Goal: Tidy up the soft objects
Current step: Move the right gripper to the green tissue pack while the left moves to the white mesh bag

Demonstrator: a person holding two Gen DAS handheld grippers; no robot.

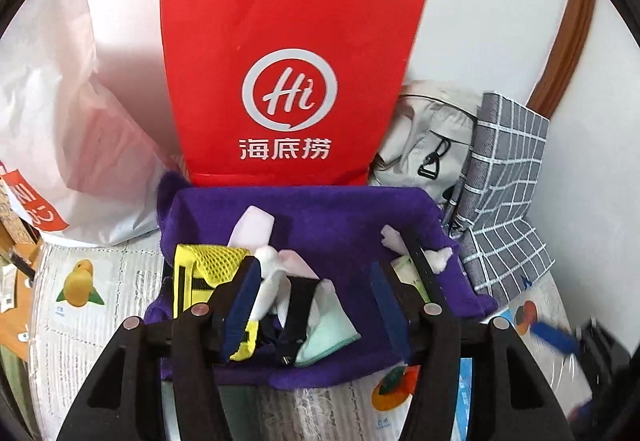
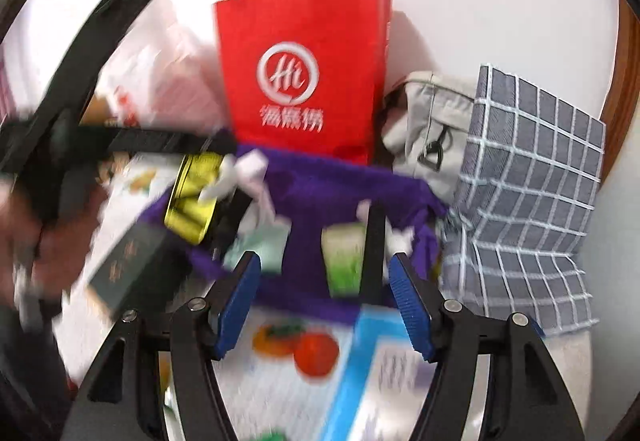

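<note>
Purple fleece cloth (image 1: pixel 312 213) spread flat on a printed table cover (image 1: pixel 100 305), straight ahead of both grippers and just in front of a standing red paper bag (image 1: pixel 288 81). On the cloth, a loose pile: yellow mesh piece (image 1: pixel 212 257) with black straps at the left, white plush toy (image 1: pixel 268 281) and pale pink item (image 1: pixel 256 225) near the middle, mint-green fabric piece (image 1: pixel 328 333) at the near edge, small green-and-white packet (image 2: pixel 344 257) and white fluff (image 1: pixel 438 259) toward the right. Left gripper (image 1: pixel 316 305) above the pile, jaws apart, blue pads either side of the plush toy and a black strap, pressing on neither. Right gripper (image 2: pixel 324 301) above the cloth's near edge, jaws apart, empty between the pads; view heavily blurred. Left gripper also visible at far left of the right wrist view, with a blurred hand (image 2: pixel 44 241) on it. Beige bag (image 1: pixel 428 133) and grey checked cloth bag (image 1: pixel 508 197) leaning at the right by the wall. White plastic bag (image 1: pixel 60 145) at the left.
</note>
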